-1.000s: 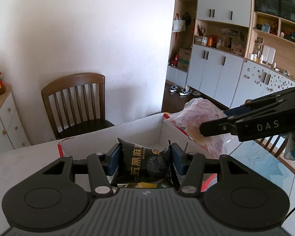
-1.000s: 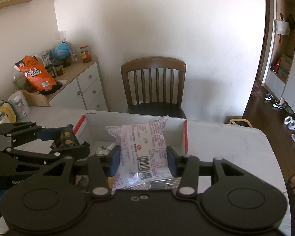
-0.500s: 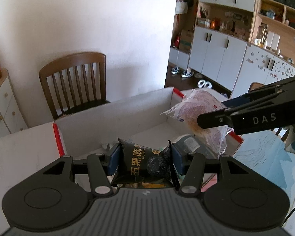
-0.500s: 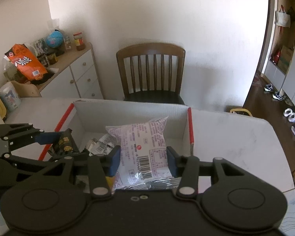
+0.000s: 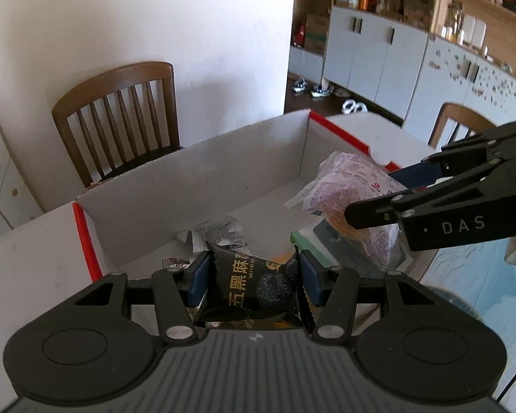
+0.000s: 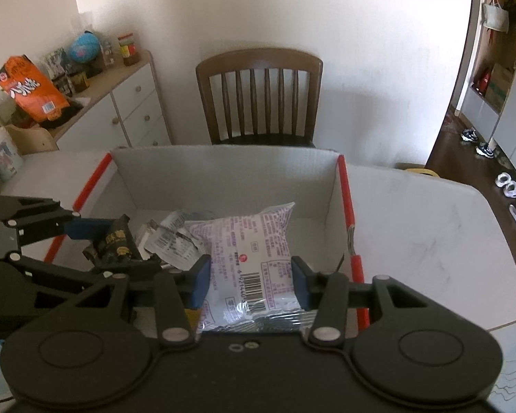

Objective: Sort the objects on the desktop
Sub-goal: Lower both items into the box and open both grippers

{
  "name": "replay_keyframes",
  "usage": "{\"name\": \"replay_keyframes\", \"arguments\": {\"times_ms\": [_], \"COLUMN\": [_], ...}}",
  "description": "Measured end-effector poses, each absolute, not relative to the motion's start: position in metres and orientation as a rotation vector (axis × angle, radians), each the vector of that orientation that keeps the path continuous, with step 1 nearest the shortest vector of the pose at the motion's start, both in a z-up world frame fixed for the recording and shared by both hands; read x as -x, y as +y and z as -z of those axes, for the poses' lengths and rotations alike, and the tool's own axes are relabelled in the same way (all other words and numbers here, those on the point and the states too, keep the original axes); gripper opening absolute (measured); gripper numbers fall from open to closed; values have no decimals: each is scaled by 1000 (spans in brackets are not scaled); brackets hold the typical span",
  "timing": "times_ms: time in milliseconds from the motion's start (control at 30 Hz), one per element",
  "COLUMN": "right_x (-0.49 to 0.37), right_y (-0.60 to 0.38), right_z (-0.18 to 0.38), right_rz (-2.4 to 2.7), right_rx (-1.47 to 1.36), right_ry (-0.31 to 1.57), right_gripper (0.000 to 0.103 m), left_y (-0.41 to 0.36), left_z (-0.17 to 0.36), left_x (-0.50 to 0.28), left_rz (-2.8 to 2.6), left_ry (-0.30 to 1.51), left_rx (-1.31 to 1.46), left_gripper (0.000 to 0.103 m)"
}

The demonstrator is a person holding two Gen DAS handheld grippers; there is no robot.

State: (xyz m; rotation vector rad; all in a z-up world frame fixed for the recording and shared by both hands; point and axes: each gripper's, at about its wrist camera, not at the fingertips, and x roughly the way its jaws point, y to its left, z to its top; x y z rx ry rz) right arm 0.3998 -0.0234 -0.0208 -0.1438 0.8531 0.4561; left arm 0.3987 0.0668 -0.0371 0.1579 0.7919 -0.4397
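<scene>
Over box (image 6: 223, 172) | black packet (image 5: 254, 284) base hidden | white packet (image 6: 251, 258) bottom cut off

**Both packets brought down over the open box**

A second ago both grippers were higher, with only the far wall of the cardboard box (image 6: 223, 179) showing. Now the black snack packet (image 5: 254, 282) and the white-and-purple packet (image 6: 251, 258) hang above its floor, where a silver wrapper (image 5: 216, 234) has come into view.

Daylight from the room on my right washes the white wall (image 6: 258, 10) nearly blank, my tongs stay dark and shadowed, both fisheye views bend hard at the corners, and the cabinets (image 5: 375, 48) look soft.
</scene>
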Motion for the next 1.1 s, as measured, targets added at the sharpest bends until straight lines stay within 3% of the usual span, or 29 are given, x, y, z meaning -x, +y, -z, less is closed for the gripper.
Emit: {"name": "replay_keyframes", "arguments": {"times_ms": [1100], "right_x": [-402], "right_y": [-14], "right_z": [57], "right_rz": [-449], "right_rx": [225], "right_ry": [935], "right_gripper": [48], "left_y": [55], "left_z": [65], "left_x": [-427], "left_rz": [512], "left_ry": [975], "left_rx": [-298], "left_gripper": [56]}}
